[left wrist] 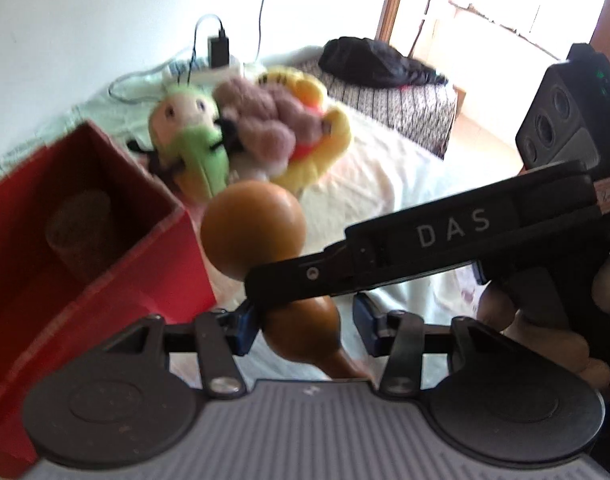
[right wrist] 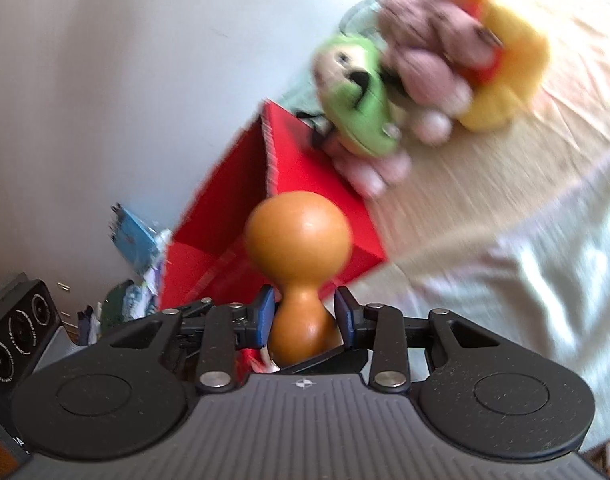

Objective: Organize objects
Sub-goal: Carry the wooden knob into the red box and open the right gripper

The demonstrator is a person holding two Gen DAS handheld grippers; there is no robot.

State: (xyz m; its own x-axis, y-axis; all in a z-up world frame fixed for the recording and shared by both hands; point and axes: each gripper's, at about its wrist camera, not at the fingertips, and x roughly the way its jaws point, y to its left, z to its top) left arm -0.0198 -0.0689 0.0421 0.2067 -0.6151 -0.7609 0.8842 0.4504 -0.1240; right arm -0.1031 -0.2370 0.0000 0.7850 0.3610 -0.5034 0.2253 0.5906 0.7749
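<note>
Left wrist view shows the left gripper with its blue pads apart; the brown gourd passes between them, and the left pad seems to touch it while the right pad stands clear, so this gripper is open. The right gripper reaches in from 3 o'clock, and a hand holds its handle. At 9 o'clock stands a red box with a brown cup-like thing inside. At 12 o'clock lie three soft toys, green, brown and yellow, on a pale cloth.

Right wrist view shows the right gripper around the waist of the gourd, whose round end points to 12 o'clock over the red box. Whether its pads press the gourd, I cannot tell.
</note>
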